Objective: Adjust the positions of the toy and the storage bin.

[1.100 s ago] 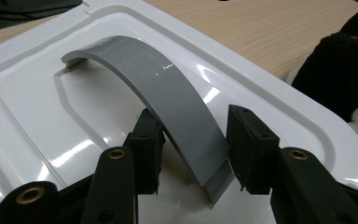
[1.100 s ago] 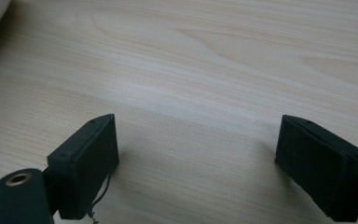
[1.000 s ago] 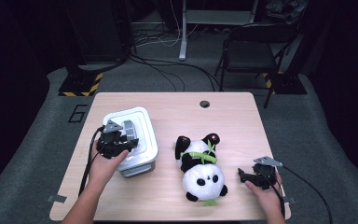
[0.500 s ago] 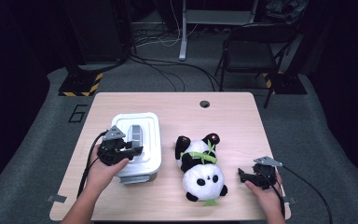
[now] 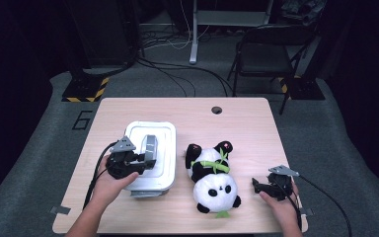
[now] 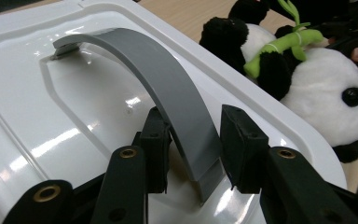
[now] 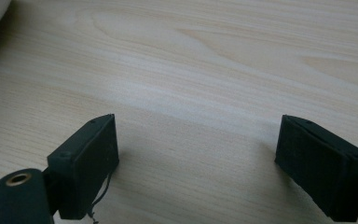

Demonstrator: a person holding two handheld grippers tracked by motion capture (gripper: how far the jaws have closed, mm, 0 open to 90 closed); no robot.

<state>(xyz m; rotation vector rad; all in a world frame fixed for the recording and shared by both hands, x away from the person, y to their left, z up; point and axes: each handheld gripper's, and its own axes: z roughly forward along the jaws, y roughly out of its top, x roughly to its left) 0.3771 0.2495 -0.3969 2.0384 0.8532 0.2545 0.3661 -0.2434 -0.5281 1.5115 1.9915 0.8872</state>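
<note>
A white lidded box (image 5: 164,131) stands on the left half of the table, with an arched grey handle (image 5: 150,144) on its lid. My left gripper (image 5: 147,162) reaches over the lid from the left. In the left gripper view its jaws have just been closing on the grey handle (image 6: 168,79), and its pads (image 6: 242,144) sit against both edges of the near end, so the left gripper (image 6: 193,154) is shut on it. A plush panda (image 5: 216,183) holding a green bamboo sprig lies right of the box. My right gripper (image 5: 257,186) rests open on the table beside the panda's head; the right gripper (image 7: 198,163) holds nothing.
The wooden table (image 5: 237,123) has a small round cable hole (image 5: 216,109) near its far edge. Behind it are a folding chair (image 5: 269,54), floor cables and a yellow-black striped plate (image 5: 84,91). Cables trail from both grippers toward the near edge.
My left gripper has slid toward the near end of the lid and its jaws have closed around the handle. The box has shifted slightly right. The right hand and the panda have not moved.
</note>
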